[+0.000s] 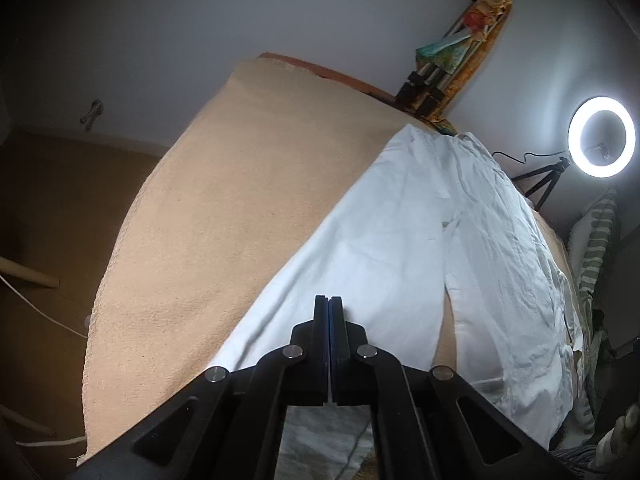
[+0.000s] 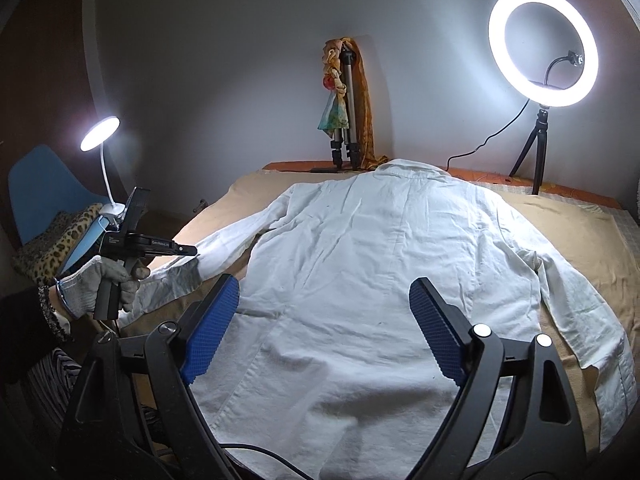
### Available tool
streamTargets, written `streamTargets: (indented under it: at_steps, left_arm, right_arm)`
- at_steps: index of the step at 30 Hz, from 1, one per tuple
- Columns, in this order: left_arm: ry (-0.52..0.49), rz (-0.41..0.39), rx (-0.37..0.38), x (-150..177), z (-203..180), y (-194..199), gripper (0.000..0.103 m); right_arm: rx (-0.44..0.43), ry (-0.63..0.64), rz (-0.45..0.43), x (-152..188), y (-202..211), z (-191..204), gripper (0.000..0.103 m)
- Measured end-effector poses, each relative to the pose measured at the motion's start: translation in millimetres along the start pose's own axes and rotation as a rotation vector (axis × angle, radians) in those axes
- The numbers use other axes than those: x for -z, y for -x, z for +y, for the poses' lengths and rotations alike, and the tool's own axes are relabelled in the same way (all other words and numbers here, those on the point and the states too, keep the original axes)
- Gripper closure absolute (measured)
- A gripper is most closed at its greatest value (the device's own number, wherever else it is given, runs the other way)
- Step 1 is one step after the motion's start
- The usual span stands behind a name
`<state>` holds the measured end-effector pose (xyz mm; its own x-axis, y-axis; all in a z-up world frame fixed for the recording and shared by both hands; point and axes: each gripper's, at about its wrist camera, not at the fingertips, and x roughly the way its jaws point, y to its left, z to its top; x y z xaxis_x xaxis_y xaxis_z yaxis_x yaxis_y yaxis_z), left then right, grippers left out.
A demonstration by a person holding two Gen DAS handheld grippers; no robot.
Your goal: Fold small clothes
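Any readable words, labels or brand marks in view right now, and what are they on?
"GenRobot.AI": white print on the black body of the left gripper, right wrist view.
A smaller white label beside it on the same body: too small to read.
Nothing readable on the white shirt.

A shirt (image 2: pixel 360 264) lies spread flat on the cloth-covered table (image 2: pixel 580 240), collar toward the far wall. Behind it stand a folded tripod (image 2: pixel 348 120) at the middle and a ring light (image 2: pixel 543 46) to the right. A desk lamp (image 2: pixel 100 134) stands off the left edge, by the sleeve.
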<state>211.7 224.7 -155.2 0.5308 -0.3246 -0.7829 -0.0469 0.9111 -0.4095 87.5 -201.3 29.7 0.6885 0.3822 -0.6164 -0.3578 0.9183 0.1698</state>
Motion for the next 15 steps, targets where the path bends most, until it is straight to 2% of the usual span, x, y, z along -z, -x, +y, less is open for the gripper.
streamTargets:
  at_steps: [1, 4, 5, 6, 8, 11, 13, 14, 15]
  left_arm:
    - [-0.023, -0.008, -0.003, 0, -6, 3, 0.103]
    - [-0.089, -0.068, -0.087, 2, -15, 15, 0.103]
    - [-0.094, -0.079, -0.114, 2, -14, 18, 0.093]
    - [-0.09, -0.082, -0.141, 2, -11, 21, 0.062]
    - [-0.067, -0.087, -0.15, 2, 0, 26, 0.036]
    - [-0.038, -0.028, -0.123, 8, 16, 22, 0.034]
    - [-0.032, 0.003, -0.146, 14, 25, 14, 0.037]
    - [-0.03, 0.029, -0.16, 17, 29, 9, 0.046]
    - [-0.03, 0.051, -0.17, 20, 32, 4, 0.069]
  right_arm:
    - [0.0, -0.005, -0.002, 0, 1, -1, 0.013]
    - [0.001, -0.011, 0.0, 0, 1, -3, 0.013]
    - [0.0, -0.012, 0.002, 0, 1, -3, 0.013]
    - [-0.002, -0.012, 0.005, 0, 1, -2, 0.013]
    - [-0.005, -0.013, 0.009, 1, 2, -2, 0.013]
    - [-0.006, -0.018, 0.014, 2, 2, -2, 0.013]
    - [-0.007, -0.022, 0.016, 3, 1, -3, 0.013]
    - [-0.007, -0.025, 0.017, 3, 1, -3, 0.013]
    - [-0.007, -0.028, 0.017, 3, 1, -3, 0.013]
